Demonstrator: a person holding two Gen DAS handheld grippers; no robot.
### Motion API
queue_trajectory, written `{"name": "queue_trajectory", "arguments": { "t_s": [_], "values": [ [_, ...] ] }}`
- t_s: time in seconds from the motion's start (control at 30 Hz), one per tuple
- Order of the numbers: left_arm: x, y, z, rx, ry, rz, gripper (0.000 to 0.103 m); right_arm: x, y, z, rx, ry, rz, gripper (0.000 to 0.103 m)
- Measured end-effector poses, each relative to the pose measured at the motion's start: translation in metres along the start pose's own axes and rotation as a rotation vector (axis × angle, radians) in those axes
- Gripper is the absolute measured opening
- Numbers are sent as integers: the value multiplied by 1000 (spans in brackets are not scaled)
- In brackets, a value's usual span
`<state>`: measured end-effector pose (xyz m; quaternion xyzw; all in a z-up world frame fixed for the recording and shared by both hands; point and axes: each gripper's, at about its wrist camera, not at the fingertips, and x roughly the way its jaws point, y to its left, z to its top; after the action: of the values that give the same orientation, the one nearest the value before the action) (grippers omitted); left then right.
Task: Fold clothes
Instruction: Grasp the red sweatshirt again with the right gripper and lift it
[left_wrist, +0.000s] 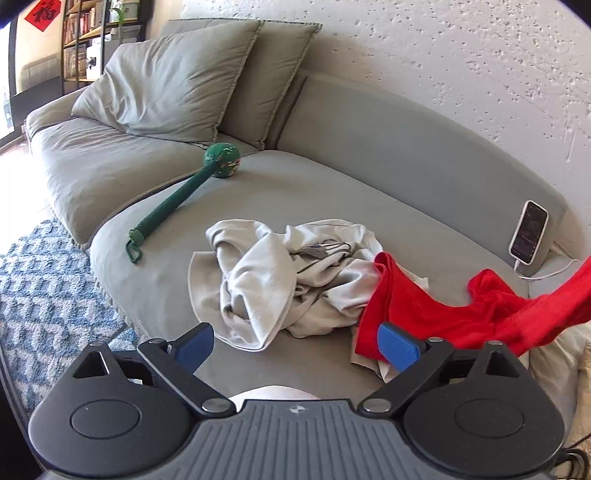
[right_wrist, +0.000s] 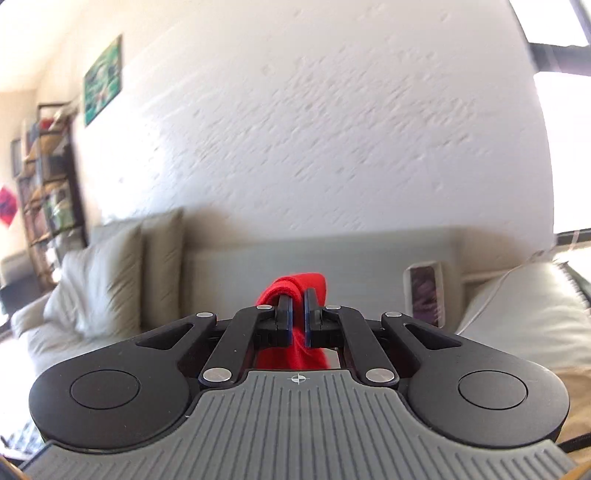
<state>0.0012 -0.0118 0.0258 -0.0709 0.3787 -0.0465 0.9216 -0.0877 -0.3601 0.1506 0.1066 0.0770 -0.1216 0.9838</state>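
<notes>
A red garment (left_wrist: 443, 314) lies on the grey sofa seat (left_wrist: 288, 192) and stretches up and off to the right edge of the left wrist view. Beside it, to the left, sits a crumpled white garment (left_wrist: 280, 280). My left gripper (left_wrist: 297, 345) hovers open above the seat, its right blue pad (left_wrist: 399, 347) in front of the red cloth's lower edge, nothing between the pads. In the right wrist view my right gripper (right_wrist: 297, 317) is shut on a fold of the red garment (right_wrist: 299, 286), lifted high and pointing toward the wall.
A green long-handled massage hammer (left_wrist: 184, 195) lies on the seat at the back left. A phone (left_wrist: 529, 232) on a white cable leans against the backrest at right. Grey cushions (left_wrist: 166, 85) stand behind, a blue patterned rug (left_wrist: 44, 288) covers the floor at left.
</notes>
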Motion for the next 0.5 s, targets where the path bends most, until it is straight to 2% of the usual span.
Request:
{"name": "queue_trajectory", "arguments": {
  "t_s": [0.07, 0.13, 0.2, 0.27, 0.3, 0.33, 0.4, 0.5],
  "values": [
    [4, -13, 1, 27, 16, -43, 96, -6, -40, 25, 33, -46, -152, 5],
    [10, -32, 0, 50, 47, -108, 96, -6, -89, 34, 89, -41, -313, 5],
    [16, -53, -4, 68, 88, -179, 96, -4, -138, 28, 162, 36, -450, 6],
    [21, -77, -11, 119, 115, -231, 96, -3, -177, 10, 224, 150, -586, 15],
    [25, -89, -16, 158, 123, -240, 96, -3, -192, -3, 255, 216, -634, 27],
    [28, -102, -22, 196, 130, -249, 97, -6, -201, -17, 279, 264, -655, 44],
    [36, -121, -33, 258, 154, -254, 97, -14, -206, -44, 288, 329, -637, 60],
    [45, -141, -47, 309, 192, -272, 97, -30, -193, -79, 284, 397, -567, 61]
  ]
}}
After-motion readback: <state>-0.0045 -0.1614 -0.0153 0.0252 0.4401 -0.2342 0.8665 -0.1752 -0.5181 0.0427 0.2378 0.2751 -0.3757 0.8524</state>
